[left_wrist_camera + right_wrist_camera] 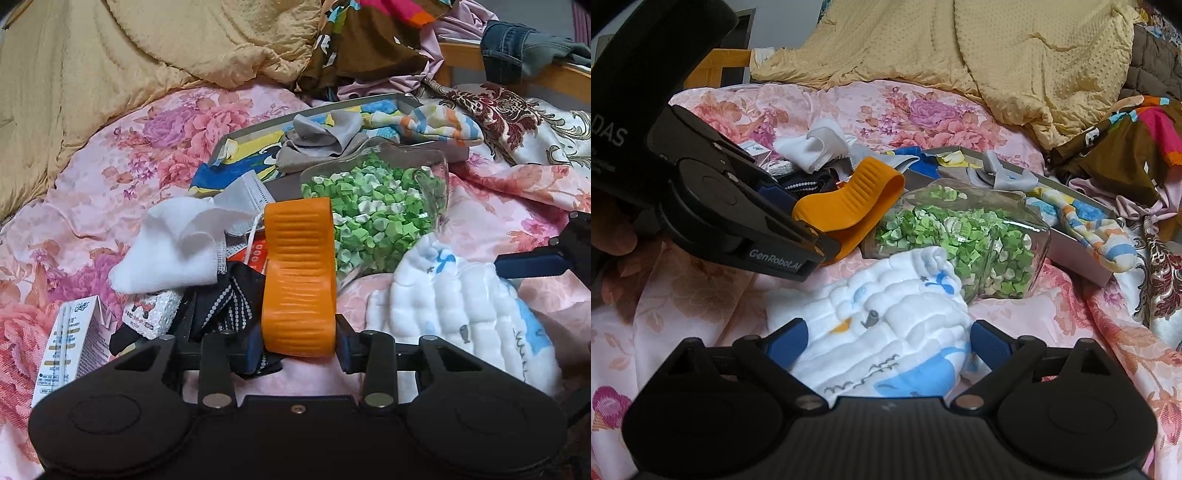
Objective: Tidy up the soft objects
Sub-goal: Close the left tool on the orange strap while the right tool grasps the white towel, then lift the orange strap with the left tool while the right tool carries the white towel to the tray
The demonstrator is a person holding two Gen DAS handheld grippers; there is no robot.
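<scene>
Carton point(70, 343): one small box is seen at the far left, lying on the pink flowered bedspread point(110, 155). Its print is too small to be read.
White cloth point(173, 243): one crumpled piece is seen just right of the carton, resting on other small things.
Black dotted cloth point(221, 306): one piece is seen under the white cloth, next to the left gripper's blue pad.
Left gripper point(299, 347): it is pointed forward over the bed, and its fingers are closed tight on one orange ribbed loop point(299, 273). In the right wrist view the gripper point(809, 236) is seen from the side, tilted down. "GenRobot.AI" is written on it, and letters ending in "DAS" are seen on the handle.
Clear jar point(376, 218): one is seen, lying on its side, full of green and white paper bits. It is just behind the loop.
Metal tray point(258, 125): one is seen behind the jar. One grey sock point(321, 136) is lying in it, and one striped sock point(439, 123) is hanging over its right edge.
White padded cloth point(886, 332): one is seen, with blue pictures on it, lying on the bed in front of the jar.
Right gripper point(886, 343): it is held low, with fingers wide apart on either side of the padded cloth, not closed.
Yellow blanket point(960, 44): one is bunched at the back.
</scene>
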